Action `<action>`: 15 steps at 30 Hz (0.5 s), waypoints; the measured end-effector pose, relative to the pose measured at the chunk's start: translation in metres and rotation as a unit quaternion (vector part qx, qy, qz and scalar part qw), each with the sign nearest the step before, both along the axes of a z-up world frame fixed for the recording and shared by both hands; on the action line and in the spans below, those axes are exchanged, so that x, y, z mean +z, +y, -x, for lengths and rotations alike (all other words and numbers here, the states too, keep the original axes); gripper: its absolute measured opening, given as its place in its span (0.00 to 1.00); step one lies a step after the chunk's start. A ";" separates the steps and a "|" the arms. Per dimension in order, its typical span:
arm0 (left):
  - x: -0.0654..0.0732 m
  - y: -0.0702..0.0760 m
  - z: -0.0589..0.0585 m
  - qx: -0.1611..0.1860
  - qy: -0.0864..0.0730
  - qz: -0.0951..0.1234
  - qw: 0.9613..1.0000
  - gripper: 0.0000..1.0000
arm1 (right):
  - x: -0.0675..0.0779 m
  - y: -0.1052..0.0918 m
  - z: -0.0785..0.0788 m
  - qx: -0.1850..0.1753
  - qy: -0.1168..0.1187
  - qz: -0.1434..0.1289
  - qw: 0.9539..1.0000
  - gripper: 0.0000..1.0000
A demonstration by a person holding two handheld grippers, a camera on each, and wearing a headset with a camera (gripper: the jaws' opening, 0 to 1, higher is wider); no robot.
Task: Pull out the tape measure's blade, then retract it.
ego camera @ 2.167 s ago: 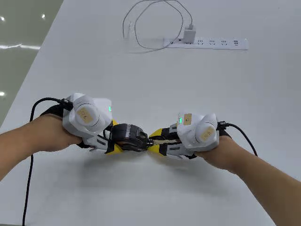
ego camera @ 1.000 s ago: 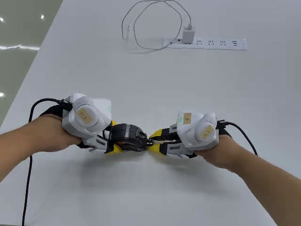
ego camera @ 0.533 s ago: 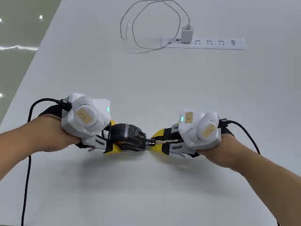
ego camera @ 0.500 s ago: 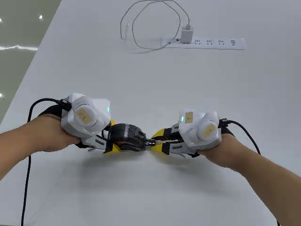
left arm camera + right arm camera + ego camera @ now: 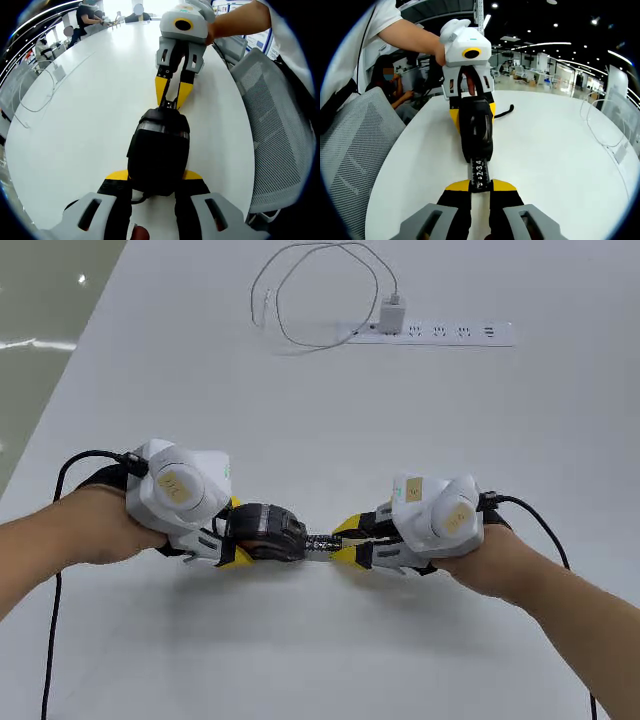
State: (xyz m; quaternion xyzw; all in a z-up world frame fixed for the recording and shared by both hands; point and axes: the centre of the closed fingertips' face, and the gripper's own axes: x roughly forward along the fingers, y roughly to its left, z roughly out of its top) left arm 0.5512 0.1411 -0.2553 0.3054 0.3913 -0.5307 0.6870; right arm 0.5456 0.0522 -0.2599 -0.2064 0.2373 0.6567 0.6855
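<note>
A black tape measure [image 5: 266, 531] lies low over the white table, held between my two grippers. My left gripper [image 5: 154, 176] is shut on its case [image 5: 159, 148]. The case shows again in the right gripper view [image 5: 476, 127], with a short length of numbered blade [image 5: 478, 175] drawn out toward me. My right gripper [image 5: 480, 187] is shut on the blade's tip. In the head view the short blade [image 5: 318, 541] spans the gap between the case and my right gripper [image 5: 343, 542]; my left gripper [image 5: 236, 540] sits on the left.
A white power strip [image 5: 440, 332] with a plugged-in charger and looped white cable [image 5: 310, 295] lies at the far side of the table. A grey mesh chair [image 5: 280, 125] stands by the table edge. Black cables [image 5: 55, 570] trail from both grippers.
My right gripper has moved right, away from the case, and a short stretch of blade now shows between them. The left gripper holds the case still.
</note>
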 end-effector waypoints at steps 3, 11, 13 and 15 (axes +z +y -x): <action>0.000 0.000 0.000 0.000 0.000 -0.001 1.000 0.28 | 0.000 -0.004 0.000 -0.002 0.001 0.002 1.000 0.08; 0.000 0.000 0.000 0.000 -0.001 -0.003 1.000 0.28 | 0.001 -0.010 0.000 0.000 -0.007 0.012 1.000 0.08; 0.000 0.000 0.000 0.000 0.000 -0.002 1.000 0.28 | 0.001 -0.012 0.000 0.000 -0.009 0.014 1.000 0.08; 0.000 0.000 0.000 -0.001 0.000 -0.003 1.000 0.28 | 0.001 -0.015 -0.001 0.000 -0.010 0.016 1.000 0.08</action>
